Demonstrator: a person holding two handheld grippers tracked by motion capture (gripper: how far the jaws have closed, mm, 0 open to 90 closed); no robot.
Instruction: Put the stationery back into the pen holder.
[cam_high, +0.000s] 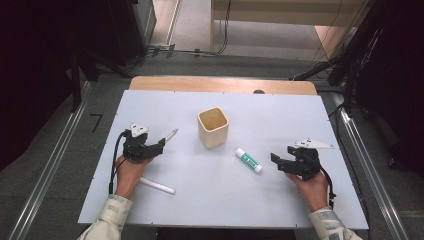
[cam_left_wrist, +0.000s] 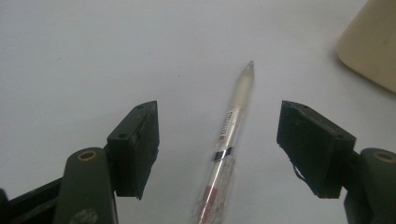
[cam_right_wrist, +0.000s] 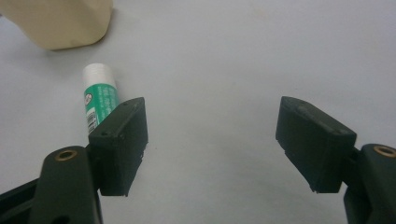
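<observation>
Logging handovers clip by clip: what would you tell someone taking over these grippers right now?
Left gripper: open, jaws either side of the pen, not closed on it.
Right gripper: open, holding nothing; glue stick lies just outside its left jaw.
Beige cup stands upright mid-table, nothing visible inside. White tube lies by the left hand.
Done: nothing picked up.
Left: probably grasp the pen, then the glue stick.

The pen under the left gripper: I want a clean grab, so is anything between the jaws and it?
Nothing visible. The pen lies bare on the table between the open jaws of the left gripper. The cup stands off to the side, apart from it.
</observation>
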